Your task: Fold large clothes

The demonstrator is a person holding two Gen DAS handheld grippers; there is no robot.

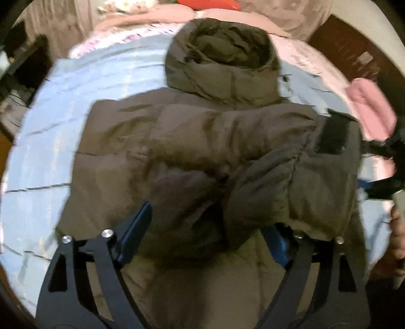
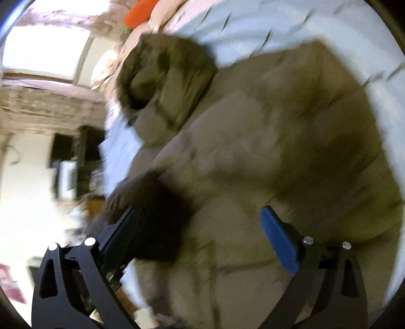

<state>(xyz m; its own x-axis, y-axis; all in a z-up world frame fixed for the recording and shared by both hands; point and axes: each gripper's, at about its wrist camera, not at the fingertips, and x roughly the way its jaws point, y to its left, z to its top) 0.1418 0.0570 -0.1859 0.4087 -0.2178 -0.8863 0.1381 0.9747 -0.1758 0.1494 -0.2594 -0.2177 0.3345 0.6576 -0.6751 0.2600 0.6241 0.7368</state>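
Note:
An olive-brown puffer jacket (image 1: 192,141) lies on a light blue bedspread (image 1: 50,141), hood (image 1: 222,65) at the far end, both sleeves folded across its body. My left gripper (image 1: 205,235) is open, its blue pads (image 1: 135,232) on either side of a bulge of jacket fabric near the hem. In the right wrist view the same jacket (image 2: 278,141) fills the frame, blurred. My right gripper (image 2: 202,235) is open above the jacket, with a dark sleeve cuff (image 2: 162,215) beside its left finger. The right gripper also shows in the left wrist view (image 1: 384,164), at the jacket's right edge.
Pink bedding (image 1: 372,111) lies at the right and far end of the bed. A red item (image 1: 210,5) sits by the headboard. A dark shelf unit (image 2: 76,157) and a bright window (image 2: 45,50) stand beside the bed.

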